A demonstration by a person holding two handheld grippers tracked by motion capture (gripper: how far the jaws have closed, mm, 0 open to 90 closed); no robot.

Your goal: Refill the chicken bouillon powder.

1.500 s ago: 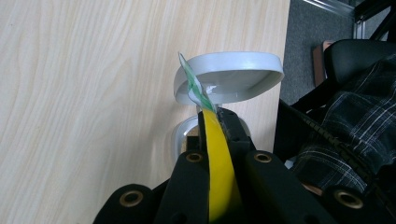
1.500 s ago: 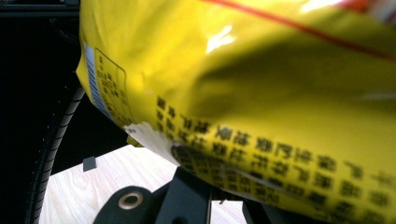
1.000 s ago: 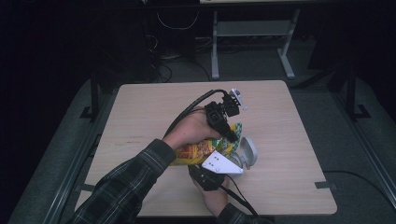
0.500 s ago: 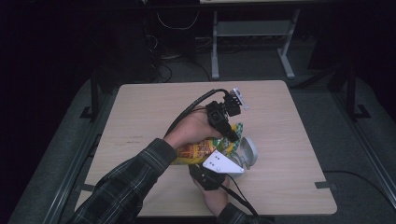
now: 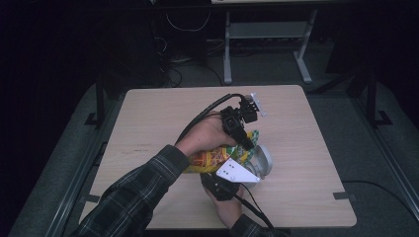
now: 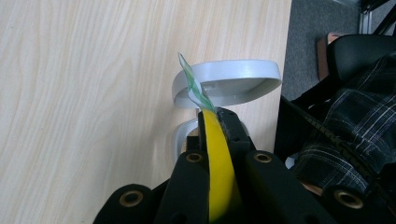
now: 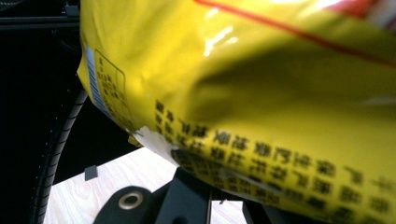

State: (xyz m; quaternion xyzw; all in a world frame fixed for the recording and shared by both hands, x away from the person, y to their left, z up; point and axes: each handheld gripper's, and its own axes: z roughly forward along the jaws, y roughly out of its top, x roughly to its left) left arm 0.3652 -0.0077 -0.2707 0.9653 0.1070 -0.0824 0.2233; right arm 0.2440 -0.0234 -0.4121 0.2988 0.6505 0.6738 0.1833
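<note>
A yellow snack bag (image 5: 210, 159) with red print is held over the middle of the wooden table (image 5: 158, 113). My left gripper (image 5: 247, 144) comes down on the bag's green-and-white top edge (image 6: 192, 86) and is shut on it (image 6: 215, 117). My right gripper (image 5: 236, 167), under its grey plate, sits on the near side of the bag. In the right gripper view the bag's yellow back with black print (image 7: 261, 93) lies right over the jaws, which stand close together on it. A grey round container (image 5: 263, 160) with its flip lid (image 6: 229, 77) raised stands just past the bag.
A plaid sleeve (image 5: 133, 197) reaches in from the lower left. A black cable (image 5: 202, 116) loops off the left gripper. Bare table lies to the left, right and far side. Metal frame legs (image 5: 267, 29) stand beyond the far edge.
</note>
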